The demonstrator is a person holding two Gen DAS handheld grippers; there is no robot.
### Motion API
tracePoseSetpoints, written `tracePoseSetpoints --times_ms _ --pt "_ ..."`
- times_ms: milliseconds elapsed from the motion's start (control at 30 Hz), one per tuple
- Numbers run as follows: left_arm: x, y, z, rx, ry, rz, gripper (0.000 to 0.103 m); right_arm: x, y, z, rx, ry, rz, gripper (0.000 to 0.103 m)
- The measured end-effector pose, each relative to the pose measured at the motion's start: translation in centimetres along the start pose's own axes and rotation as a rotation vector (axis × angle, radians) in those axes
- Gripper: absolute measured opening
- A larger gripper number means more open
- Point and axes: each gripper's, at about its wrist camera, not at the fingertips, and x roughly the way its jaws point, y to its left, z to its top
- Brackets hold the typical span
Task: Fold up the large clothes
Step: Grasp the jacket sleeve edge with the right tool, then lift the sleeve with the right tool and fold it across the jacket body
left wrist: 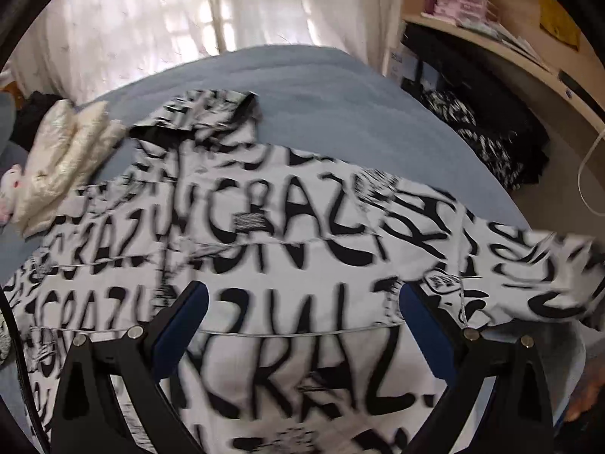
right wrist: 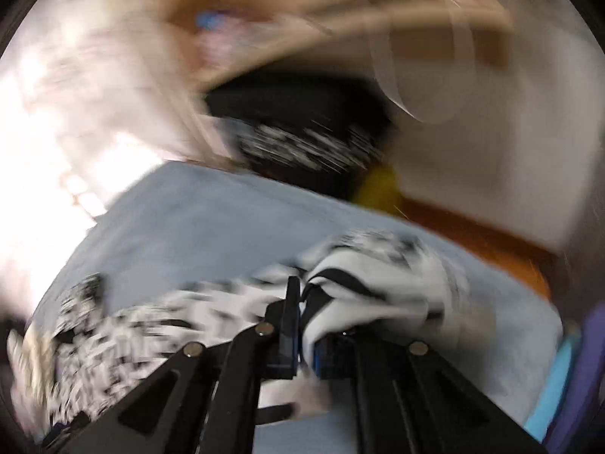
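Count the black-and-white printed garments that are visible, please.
2. One printed shirt is spread on the blue bed, its edge pinched in the right tool. A second patterned garment lies under the desk. Others may be hidden.

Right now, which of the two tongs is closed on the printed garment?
The right tongs: they are shut on a bunched sleeve of the black-and-white lettered garment. The left tongs stand wide open above the garment, gripping nothing.

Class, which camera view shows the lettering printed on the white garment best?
The left wrist view: the garment lies spread on the blue bed, letters large and readable. The right wrist view is motion-blurred, showing only a bunched part pinched by the right gripper.
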Motion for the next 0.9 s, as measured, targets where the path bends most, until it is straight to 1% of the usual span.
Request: tracePoseSetpoints --times_ms 33,67,100,167,200,233,267,367,433,467,500,533,600,667,700,767,867,900 --pt "-0.6 1.1 0.1 -0.015 -0.011 0.009 0.100 -1.1 2.3 0.6 -0.065 -0.031 0.063 0.005" --pt "-1.3 2.5 0.0 -0.034 -0.024 0.022 0.100 -1.6 4.1 0.8 -0.116 -0.047 0.112 0.005" --pt "-1.8 3.5 -0.1 -0.046 -0.031 0.030 0.100 -2.3 6.2 0.9 -0.178 -0.056 0.180 0.005" --pt "-2.8 6.2 -0.5 -0.086 -0.047 0.059 0.100 -2.8 10.1 0.3 -0.284 -0.034 0.313 0.005" --pt "-3.2 7.7 -0.8 -0.109 -0.052 0.074 0.100 -2.9 11.9 -0.4 -0.338 -0.006 0.373 0.005" --pt "-3.4 9.4 -1.1 -0.136 -0.050 0.084 0.100 -2.6 14.0 -1.6 -0.404 0.048 0.439 0.005" --pt "-3.5 11.0 -1.5 -0.163 -0.042 0.090 0.100 -2.2 15.4 -2.8 -0.455 0.096 0.476 0.005" --pt "-3.4 14.7 -2.8 -0.220 -0.017 0.104 0.100 -0.5 18.3 -7.7 -0.594 0.256 0.520 0.005" --pt "-3.1 16.6 -3.8 -0.234 -0.002 0.122 0.100 1.4 18.8 -10.6 -0.629 0.394 0.533 0.006" --pt "-2.9 17.3 -4.3 -0.234 0.006 0.133 0.100 2.6 18.7 -12.3 -0.635 0.491 0.537 0.007" --pt "-2.6 17.8 -4.7 -0.235 0.015 0.139 0.100 2.8 18.7 -14.3 -0.634 0.564 0.541 0.010" --pt "-2.3 18.2 -5.2 -0.236 0.023 0.139 0.100 3.6 18.4 -15.2 -0.630 0.618 0.539 0.011" --pt "-1.9 18.4 -5.8 -0.235 0.039 0.127 0.100 4.5 17.1 -16.5 -0.611 0.712 0.523 0.020" --pt "-1.5 18.2 -6.2 -0.222 0.050 0.110 0.100 3.8 15.1 -17.4 -0.558 0.783 0.545 0.025" --pt "-1.4 17.9 -6.3 -0.211 0.053 0.099 0.100 3.9 14.6 -17.3 -0.535 0.801 0.556 0.029" --pt "-1.2 17.2 -6.4 -0.182 0.056 0.073 0.100 3.1 13.5 -17.2 -0.509 0.810 0.570 0.033" --pt "-1.3 16.0 -6.4 -0.141 0.047 0.044 0.100 2.0 12.0 -16.3 -0.460 0.828 0.608 0.034" --pt "-1.4 15.5 -6.4 -0.125 0.045 0.030 0.100 0.8 11.7 -16.3 -0.446 0.819 0.616 0.034"
